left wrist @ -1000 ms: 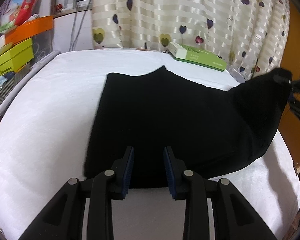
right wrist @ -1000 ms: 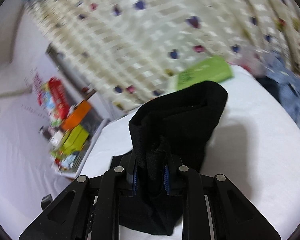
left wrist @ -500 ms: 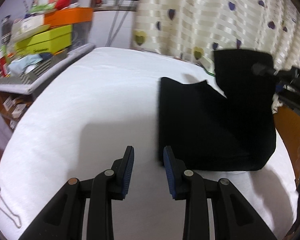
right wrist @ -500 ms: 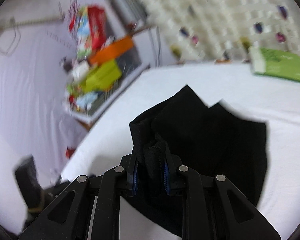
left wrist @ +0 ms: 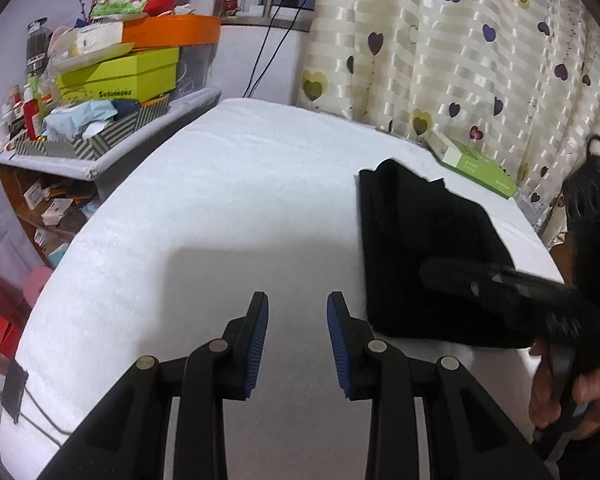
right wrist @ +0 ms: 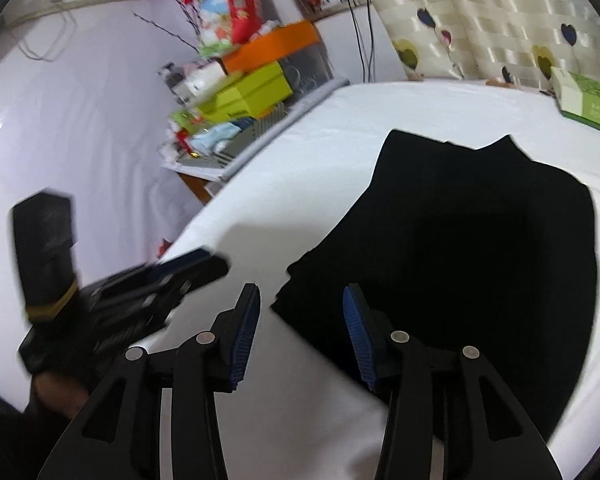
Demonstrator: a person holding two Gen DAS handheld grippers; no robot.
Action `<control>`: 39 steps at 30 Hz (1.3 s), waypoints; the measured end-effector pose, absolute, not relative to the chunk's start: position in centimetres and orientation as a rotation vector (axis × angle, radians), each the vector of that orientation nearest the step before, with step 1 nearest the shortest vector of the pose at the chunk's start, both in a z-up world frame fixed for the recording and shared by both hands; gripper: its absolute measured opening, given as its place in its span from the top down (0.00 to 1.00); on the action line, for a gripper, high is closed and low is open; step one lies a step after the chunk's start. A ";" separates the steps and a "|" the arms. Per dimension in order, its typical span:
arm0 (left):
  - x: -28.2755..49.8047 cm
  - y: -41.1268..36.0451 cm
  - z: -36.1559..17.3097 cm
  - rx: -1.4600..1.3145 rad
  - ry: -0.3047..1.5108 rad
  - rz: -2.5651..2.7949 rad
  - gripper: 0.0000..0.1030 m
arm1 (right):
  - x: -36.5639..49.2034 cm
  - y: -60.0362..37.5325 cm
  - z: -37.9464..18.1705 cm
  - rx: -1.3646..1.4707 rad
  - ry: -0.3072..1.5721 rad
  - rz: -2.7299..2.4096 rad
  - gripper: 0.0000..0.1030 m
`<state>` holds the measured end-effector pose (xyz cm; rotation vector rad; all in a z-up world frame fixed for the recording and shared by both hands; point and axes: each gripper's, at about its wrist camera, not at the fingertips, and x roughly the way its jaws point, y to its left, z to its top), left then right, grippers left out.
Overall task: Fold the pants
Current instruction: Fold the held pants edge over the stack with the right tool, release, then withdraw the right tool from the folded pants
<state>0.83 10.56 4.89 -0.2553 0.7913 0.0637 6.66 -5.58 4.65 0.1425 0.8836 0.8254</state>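
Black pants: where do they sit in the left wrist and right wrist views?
Left wrist: black pants right of centre, on the white bed.
Right wrist: black pants centre-right, just beyond the open tool.
Shared landmark: green box by the curtain.

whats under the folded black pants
The folded black pants lie flat on the white padded table cover, which shows all around them. Whatever lies between the layers or directly beneath is covered by the dark fabric.

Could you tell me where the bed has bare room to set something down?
The sheet is bare left of the pants, up to the shelf edge. The far right corner holds a green box; the shelf is crowded.
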 end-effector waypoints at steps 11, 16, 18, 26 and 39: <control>3.3 5.3 7.9 -0.187 0.731 -0.110 0.68 | 5.9 -13.7 2.5 0.182 0.868 0.472 0.80; 4.6 2.0 6.1 -0.117 0.774 -0.204 0.68 | 6.0 -13.7 2.9 0.150 0.868 0.485 0.80; 4.7 1.6 5.2 -0.079 0.776 -0.192 0.68 | 6.4 -14.0 3.4 0.154 0.850 0.489 0.80; 4.1 1.7 4.6 -0.057 0.757 -0.206 0.68 | 8.6 -15.2 2.4 0.114 0.892 0.440 0.80; 1.7 1.1 5.9 -0.064 0.793 -0.184 0.68 | 2.4 -16.1 4.4 0.055 0.843 0.405 0.77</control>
